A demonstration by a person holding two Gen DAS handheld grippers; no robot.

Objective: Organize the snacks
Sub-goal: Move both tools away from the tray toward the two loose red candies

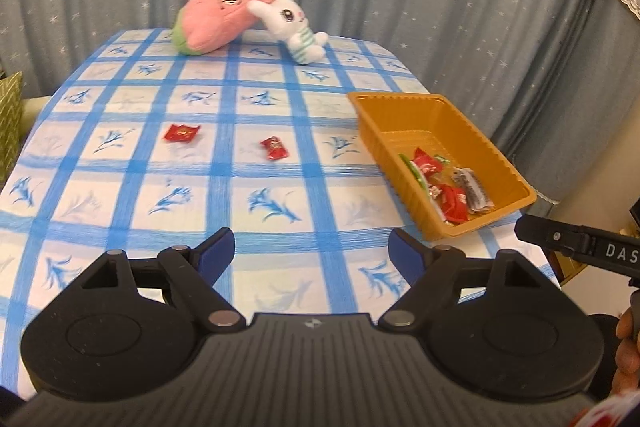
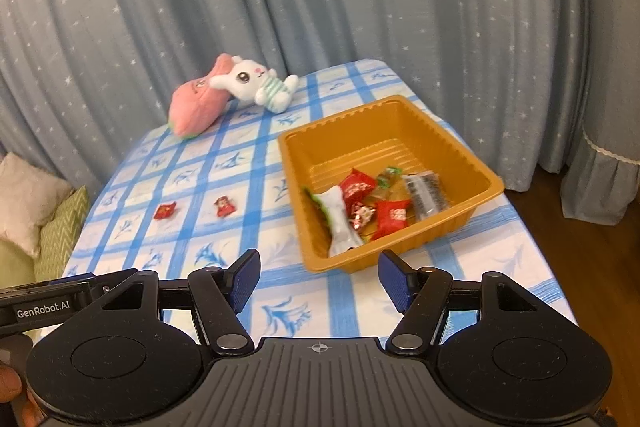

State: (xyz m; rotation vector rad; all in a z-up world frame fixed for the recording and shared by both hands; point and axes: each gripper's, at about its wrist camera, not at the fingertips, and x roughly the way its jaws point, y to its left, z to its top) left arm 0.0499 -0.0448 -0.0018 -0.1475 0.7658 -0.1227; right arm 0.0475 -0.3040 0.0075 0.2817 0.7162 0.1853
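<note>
Snacks: several lie in the orange tray (image 2: 472,171); two red candies (image 1: 181,133) (image 1: 274,148) remain on the tablecloth, at its nine o'clock. Left gripper (image 1: 311,254) and right gripper (image 2: 319,277) gape empty. Next, probably, comes fetching the nearer candy.

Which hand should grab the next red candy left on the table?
Probably the left. Its open, empty tongs face the two red candies on the tablecloth, while the right tongs, also open, sit before the orange tray.
</note>
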